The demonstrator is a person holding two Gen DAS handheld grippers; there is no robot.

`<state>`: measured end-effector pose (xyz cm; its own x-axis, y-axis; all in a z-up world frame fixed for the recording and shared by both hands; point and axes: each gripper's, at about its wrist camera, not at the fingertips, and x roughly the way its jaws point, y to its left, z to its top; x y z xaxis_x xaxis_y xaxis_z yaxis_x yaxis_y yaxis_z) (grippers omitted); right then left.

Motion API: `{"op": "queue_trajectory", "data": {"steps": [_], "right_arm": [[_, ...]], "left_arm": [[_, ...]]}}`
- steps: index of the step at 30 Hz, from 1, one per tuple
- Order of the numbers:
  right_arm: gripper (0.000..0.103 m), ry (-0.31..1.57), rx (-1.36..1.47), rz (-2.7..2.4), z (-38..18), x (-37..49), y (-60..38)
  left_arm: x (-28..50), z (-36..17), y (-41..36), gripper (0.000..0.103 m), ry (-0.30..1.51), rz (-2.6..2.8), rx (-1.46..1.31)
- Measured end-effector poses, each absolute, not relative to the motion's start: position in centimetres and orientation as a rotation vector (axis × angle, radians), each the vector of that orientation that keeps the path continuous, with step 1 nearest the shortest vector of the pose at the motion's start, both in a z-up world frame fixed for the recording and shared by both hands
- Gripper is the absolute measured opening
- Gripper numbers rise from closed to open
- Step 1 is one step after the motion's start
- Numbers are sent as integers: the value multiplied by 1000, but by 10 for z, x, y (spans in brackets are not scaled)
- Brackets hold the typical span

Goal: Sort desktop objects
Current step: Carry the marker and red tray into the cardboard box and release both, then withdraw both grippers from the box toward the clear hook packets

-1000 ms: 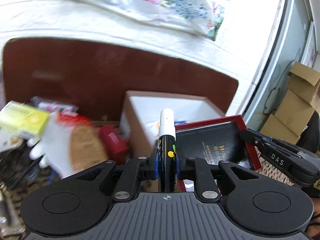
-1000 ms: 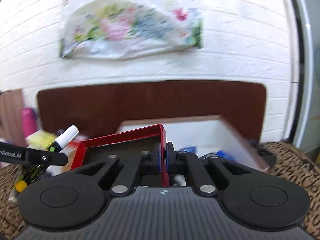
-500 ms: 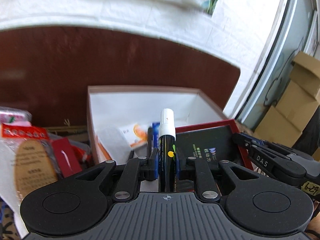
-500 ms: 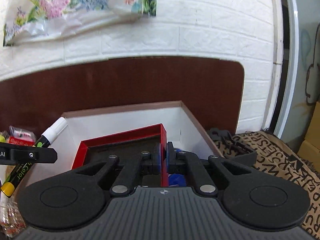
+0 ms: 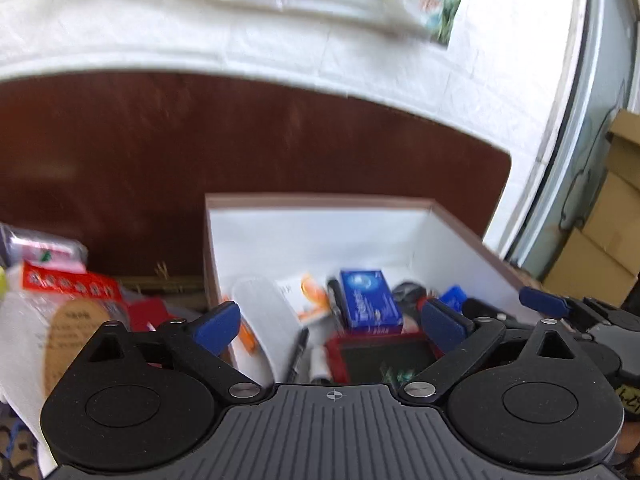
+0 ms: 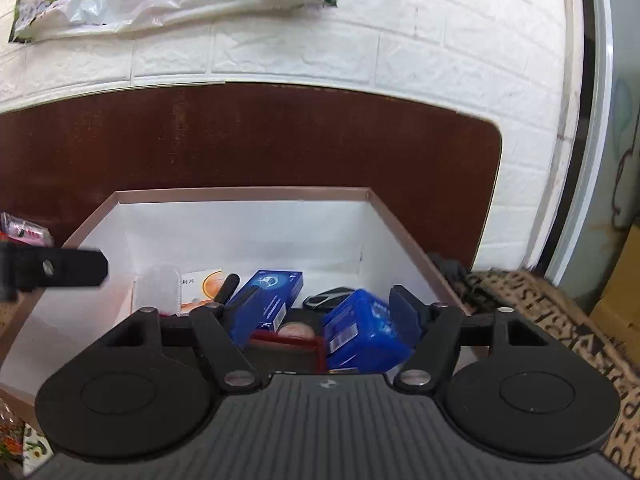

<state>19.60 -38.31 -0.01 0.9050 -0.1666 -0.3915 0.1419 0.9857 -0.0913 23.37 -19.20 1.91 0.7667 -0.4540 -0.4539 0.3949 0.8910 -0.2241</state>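
Opening over the white-lined box [image 5: 320, 236], the left hand-held gripper [image 5: 332, 326] has its jaws spread wide with nothing between the pads. Marker [image 5: 319, 360] and red tray [image 5: 384, 356] lie inside the box, below it. Right hand-held gripper [image 6: 324, 316] also opening, nothing gripped; blue cartons [image 6: 268, 300] lie in the box beneath.

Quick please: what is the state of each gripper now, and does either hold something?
Left gripper: jaws opening, holding nothing.
Right gripper: jaws opening, holding nothing.
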Motion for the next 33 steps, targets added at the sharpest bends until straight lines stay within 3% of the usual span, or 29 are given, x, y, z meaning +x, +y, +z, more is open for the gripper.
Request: {"op": "queue_trajectory", "data": {"steps": [3,6,33], "right_arm": [[97,400,-72,-143,4,189,-377],[101,391,-87,-132,5,181,-367],[103,361,-146,-60,27,116,-326]], "left_arm": [[228,23,-188,103,525,-503,-117],[224,22,-188,103,556,-510,-126],[153,40,-169,103,593,-480,-105]]}}
